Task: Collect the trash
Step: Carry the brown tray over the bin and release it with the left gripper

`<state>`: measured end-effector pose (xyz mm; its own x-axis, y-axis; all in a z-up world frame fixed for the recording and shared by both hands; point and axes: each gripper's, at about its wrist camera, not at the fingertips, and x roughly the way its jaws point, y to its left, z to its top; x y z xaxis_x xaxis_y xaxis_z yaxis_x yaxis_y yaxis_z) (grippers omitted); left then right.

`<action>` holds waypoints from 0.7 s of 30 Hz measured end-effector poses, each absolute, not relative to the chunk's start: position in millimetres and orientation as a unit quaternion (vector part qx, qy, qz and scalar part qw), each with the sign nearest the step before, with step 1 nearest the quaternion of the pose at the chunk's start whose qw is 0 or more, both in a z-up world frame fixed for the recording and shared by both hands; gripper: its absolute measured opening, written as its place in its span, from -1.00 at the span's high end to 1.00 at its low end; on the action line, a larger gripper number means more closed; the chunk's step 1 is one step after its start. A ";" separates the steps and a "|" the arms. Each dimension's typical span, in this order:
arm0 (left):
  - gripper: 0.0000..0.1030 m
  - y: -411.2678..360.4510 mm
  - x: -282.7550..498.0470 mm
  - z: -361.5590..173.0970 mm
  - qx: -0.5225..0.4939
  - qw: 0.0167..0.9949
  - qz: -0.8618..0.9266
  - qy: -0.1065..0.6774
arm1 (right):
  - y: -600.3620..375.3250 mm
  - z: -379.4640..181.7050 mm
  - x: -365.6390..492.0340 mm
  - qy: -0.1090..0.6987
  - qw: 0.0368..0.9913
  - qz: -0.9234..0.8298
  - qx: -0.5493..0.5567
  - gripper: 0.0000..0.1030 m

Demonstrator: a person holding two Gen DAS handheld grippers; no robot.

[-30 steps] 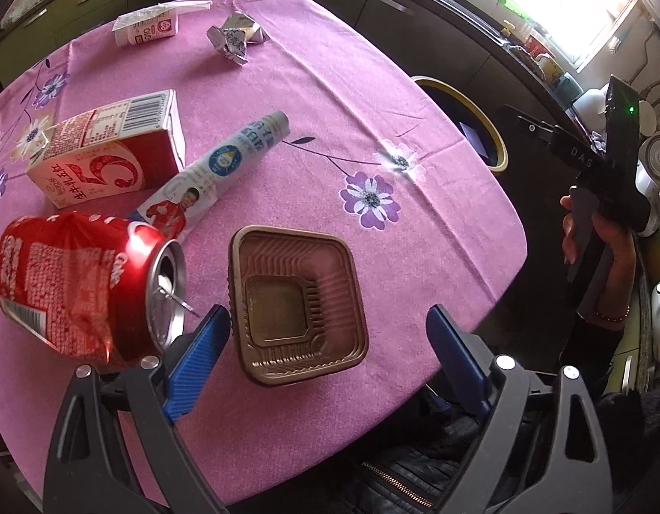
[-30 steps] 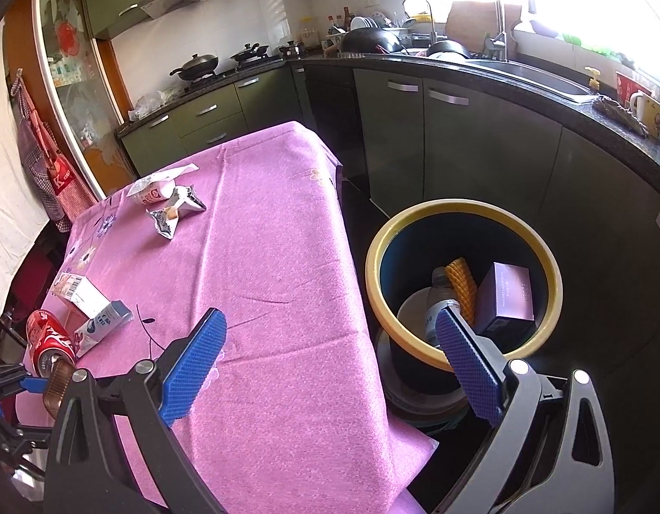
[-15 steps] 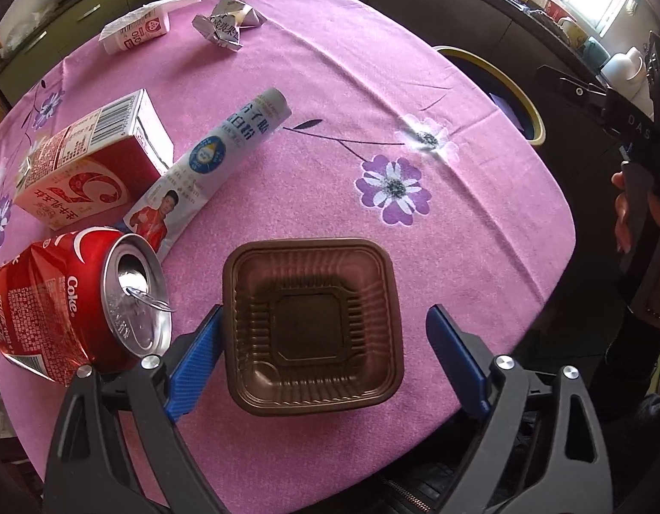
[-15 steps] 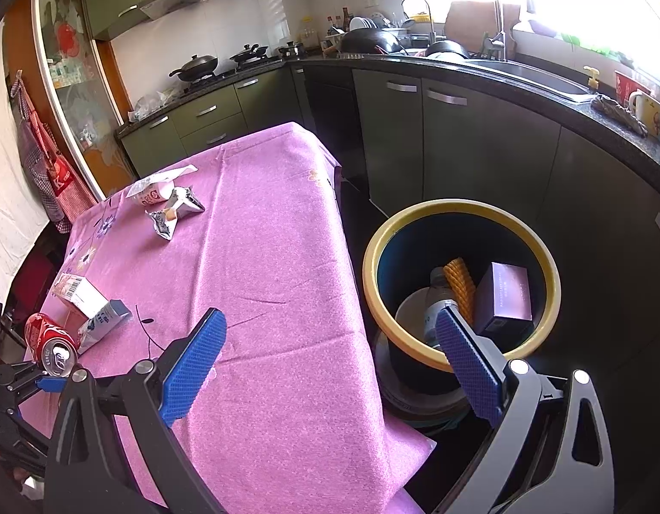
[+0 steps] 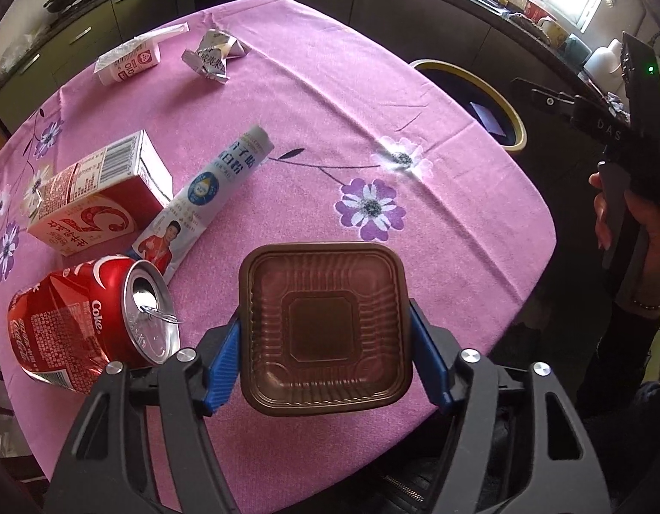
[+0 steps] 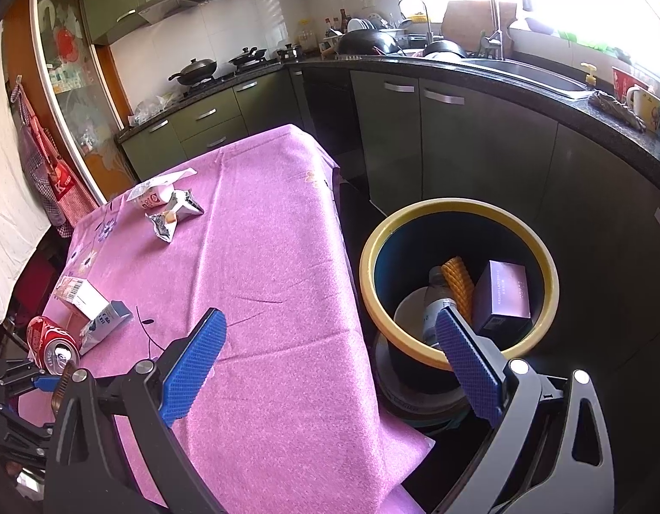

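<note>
My left gripper [image 5: 325, 342] is shut on a brown plastic tray [image 5: 323, 325], its blue pads pressing both sides, near the front edge of the pink-clothed table [image 5: 415, 98]. Beside it lie a dented Coke can [image 5: 88, 325], a red and white carton [image 5: 99, 197], a white and blue tube [image 5: 210, 188], a crumpled foil wrapper [image 5: 214, 58] and a small white carton [image 5: 129, 60]. My right gripper [image 6: 330, 355] is open and empty, held over the table edge beside the yellow-rimmed bin [image 6: 458, 351]. The bin also shows in the left wrist view [image 5: 501, 103].
The bin holds a purple box [image 6: 505, 295], a bottle [image 6: 437, 300] and an orange item [image 6: 458, 282]. Dark green cabinets [image 6: 458, 145] and a black counter with a sink run behind. The right hand and its gripper handle [image 5: 629, 162] show at right.
My left gripper moved forward around the brown tray and closed on it. The right gripper stayed almost still, open, by the bin.
</note>
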<state>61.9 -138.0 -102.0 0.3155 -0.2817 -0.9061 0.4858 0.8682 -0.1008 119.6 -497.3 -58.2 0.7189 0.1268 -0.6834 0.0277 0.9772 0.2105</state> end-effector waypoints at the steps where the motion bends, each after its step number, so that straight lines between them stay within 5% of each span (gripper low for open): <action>1: -0.29 -139.7 61.7 -98.0 0.093 0.806 -0.245 0.531 | -497.9 -57.7 118.9 0.373 0.922 0.026 0.104 -0.88; 10: -0.29 -201.1 84.2 -75.0 0.122 0.787 -0.317 0.514 | -536.5 -51.1 100.4 0.354 0.927 -0.027 0.126 -0.88; 21: -0.30 -383.0 157.5 -60.0 0.145 0.738 -0.423 0.506 | -634.7 -45.6 38.2 0.311 0.918 -0.165 0.183 -0.88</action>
